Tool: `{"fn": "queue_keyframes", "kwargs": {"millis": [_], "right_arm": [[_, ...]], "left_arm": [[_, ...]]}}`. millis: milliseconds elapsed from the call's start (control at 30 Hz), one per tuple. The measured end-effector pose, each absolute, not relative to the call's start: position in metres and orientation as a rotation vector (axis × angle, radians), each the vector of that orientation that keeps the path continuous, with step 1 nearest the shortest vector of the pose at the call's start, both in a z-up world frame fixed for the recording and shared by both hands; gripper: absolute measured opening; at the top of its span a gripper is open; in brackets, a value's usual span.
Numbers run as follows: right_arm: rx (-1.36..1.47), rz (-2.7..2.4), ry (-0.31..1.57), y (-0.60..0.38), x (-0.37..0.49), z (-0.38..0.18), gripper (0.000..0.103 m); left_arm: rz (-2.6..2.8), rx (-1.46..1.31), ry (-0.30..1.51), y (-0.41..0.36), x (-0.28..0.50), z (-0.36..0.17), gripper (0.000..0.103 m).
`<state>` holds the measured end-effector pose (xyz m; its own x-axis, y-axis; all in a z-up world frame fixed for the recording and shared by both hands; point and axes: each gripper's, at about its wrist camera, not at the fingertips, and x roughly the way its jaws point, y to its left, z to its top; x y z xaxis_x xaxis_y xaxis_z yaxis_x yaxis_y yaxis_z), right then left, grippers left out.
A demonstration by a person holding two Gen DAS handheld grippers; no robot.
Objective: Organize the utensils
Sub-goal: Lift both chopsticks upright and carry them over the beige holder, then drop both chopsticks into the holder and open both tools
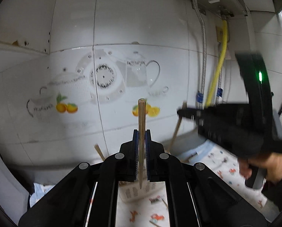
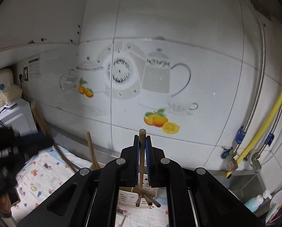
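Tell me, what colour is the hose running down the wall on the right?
Bright yellow. The hose shows best in the right wrist view, beside braided metal pipes.

Left tongs (image 1: pixel 141 132) clamped on an upright chopstick (image 1: pixel 142 117), right tongs (image 1: pixel 180 112) alongside gripping another

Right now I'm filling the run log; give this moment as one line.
left gripper: shut on upright wooden chopstick | right gripper: shut on another wooden chopstick | white slotted holder: below
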<state>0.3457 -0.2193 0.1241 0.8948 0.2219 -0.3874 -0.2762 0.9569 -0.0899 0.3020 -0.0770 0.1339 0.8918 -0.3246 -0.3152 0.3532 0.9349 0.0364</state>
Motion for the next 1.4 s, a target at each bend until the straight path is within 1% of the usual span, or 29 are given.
{"fn": "queue_keyframes", "kwargs": {"millis": [200,533,733,900,933,967,1033,1067,1133,1233,1400], "right_arm": [[-0.138,0.269,0.436,-0.219,0.363,0.102,0.006],[-0.146,0.267,0.468,-0.217,0.372,0.085,0.007],[-0.155,0.252,0.469,-0.219,0.370,0.084,0.007],[-0.139,0.247,0.437,-0.226,0.356,0.093,0.010],[-0.130,0.246,0.428,-0.229,0.351,0.095,0.016],[-0.116,0.249,0.417,-0.232,0.344,0.098,0.020],[-0.099,0.256,0.394,-0.237,0.327,0.102,0.020],[-0.097,0.259,0.388,-0.239,0.320,0.102,0.020],[-0.093,0.271,0.386,-0.242,0.300,0.099,0.020],[-0.094,0.283,0.420,-0.243,0.273,0.080,0.020],[-0.080,0.298,0.538,-0.241,0.233,0.018,0.020]], "left_arm": [[-0.303,0.107,0.279,-0.082,0.328,0.134,0.005],[-0.247,0.075,0.408,-0.072,0.374,0.089,0.005],[-0.247,0.048,0.465,-0.063,0.385,0.072,0.007],[-0.255,0.053,0.461,-0.063,0.379,0.075,0.008],[-0.260,0.050,0.459,-0.062,0.377,0.076,0.008],[-0.257,0.048,0.456,-0.061,0.373,0.078,0.008],[-0.264,0.038,0.452,-0.058,0.366,0.081,0.010],[-0.261,0.035,0.449,-0.056,0.360,0.083,0.011],[-0.254,0.031,0.442,-0.052,0.349,0.085,0.023],[-0.252,0.024,0.433,-0.044,0.329,0.085,0.025],[-0.264,-0.017,0.463,-0.028,0.294,0.070,0.026]]}}
